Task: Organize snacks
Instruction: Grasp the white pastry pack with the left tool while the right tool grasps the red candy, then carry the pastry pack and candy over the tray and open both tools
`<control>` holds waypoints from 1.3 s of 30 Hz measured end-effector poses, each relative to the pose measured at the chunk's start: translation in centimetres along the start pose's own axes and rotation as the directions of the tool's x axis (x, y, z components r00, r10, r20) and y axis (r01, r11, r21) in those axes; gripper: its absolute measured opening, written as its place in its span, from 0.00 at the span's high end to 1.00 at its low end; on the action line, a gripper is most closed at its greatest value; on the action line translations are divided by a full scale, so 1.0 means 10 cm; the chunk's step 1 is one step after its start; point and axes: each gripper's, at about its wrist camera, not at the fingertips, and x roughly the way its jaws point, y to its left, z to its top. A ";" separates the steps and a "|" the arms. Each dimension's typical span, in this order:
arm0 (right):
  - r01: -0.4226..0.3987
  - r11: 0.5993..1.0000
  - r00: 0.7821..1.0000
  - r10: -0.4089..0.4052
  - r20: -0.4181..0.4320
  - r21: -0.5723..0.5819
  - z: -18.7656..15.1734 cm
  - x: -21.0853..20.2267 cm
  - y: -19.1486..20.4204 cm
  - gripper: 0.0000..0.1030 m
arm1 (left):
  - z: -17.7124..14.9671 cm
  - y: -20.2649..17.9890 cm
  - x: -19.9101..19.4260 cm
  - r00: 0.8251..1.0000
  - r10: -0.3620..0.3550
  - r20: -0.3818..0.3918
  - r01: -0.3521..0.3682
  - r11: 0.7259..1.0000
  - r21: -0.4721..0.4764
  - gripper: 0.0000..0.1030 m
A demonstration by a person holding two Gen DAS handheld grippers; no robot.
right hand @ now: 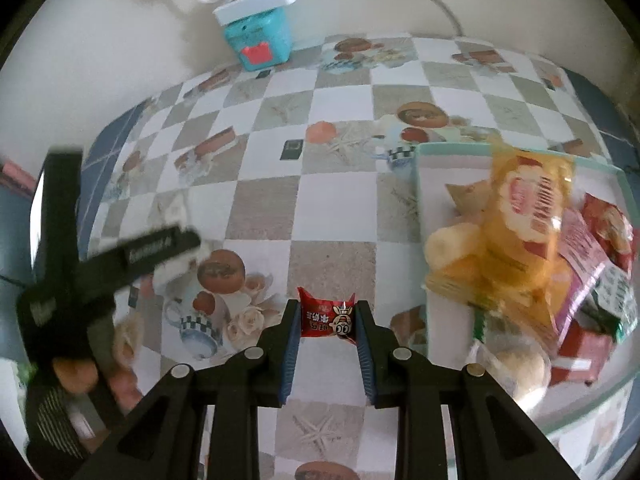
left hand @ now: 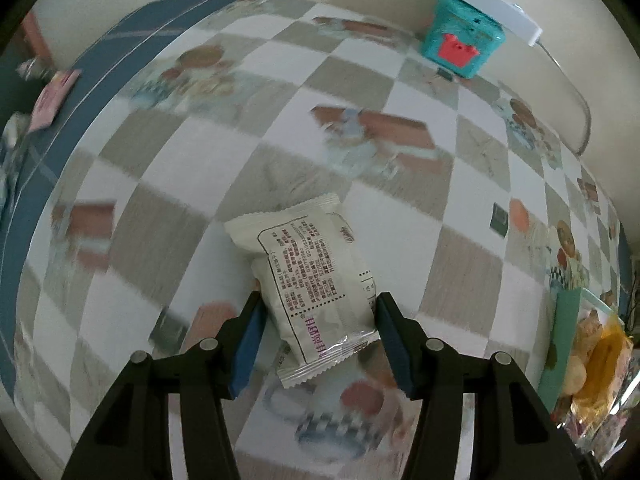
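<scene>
A white snack packet (left hand: 304,264) with purple print on its back sits between the blue pads of my left gripper (left hand: 318,300), which is shut on its lower half just above the checkered tablecloth (left hand: 400,220). My right gripper (right hand: 328,306) is shut on a small red candy packet (right hand: 326,318), held over the cloth. To its right stands a teal-rimmed tray (right hand: 452,146) piled with several snack bags, an orange-yellow bag (right hand: 516,240) on top. The same tray (left hand: 564,340) shows at the right edge of the left wrist view.
A teal toy box (right hand: 258,40) with a white power strip (right hand: 256,2) on top stands by the back wall; its cable runs right. Pink packets (left hand: 54,96) lie on the blue border at far left. A hand (right hand: 76,374) on the left tool's black frame blurs at left.
</scene>
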 end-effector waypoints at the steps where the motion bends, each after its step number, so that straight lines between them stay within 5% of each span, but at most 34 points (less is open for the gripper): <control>1: -0.002 1.000 1.000 0.002 0.009 0.014 0.00 -0.04 -0.01 0.73 | -0.05 0.02 -0.02 1.000 -0.001 -0.005 0.001 1.000 -0.014 0.47; 16: -0.053 0.991 0.983 0.029 0.184 0.124 0.06 -0.58 -0.22 0.73 | -0.29 0.00 -0.73 0.992 -0.042 0.117 0.043 0.999 -0.006 0.47; 26: -0.030 0.969 0.963 -0.037 0.266 0.245 -0.03 -0.93 -0.89 0.72 | -0.47 -0.65 -1.35 0.959 -0.148 0.243 0.114 0.982 0.151 0.47; 32: 0.042 0.921 0.951 -0.155 0.266 0.387 -0.17 -1.03 -1.52 0.72 | -0.71 -1.24 -1.55 0.942 -0.238 0.235 0.161 0.939 0.303 0.47; 39: 0.147 0.849 0.938 -0.282 0.200 0.507 -0.33 -1.07 -2.10 0.72 | -1.07 -1.98 -1.61 0.937 -0.301 0.179 0.179 0.850 0.495 0.47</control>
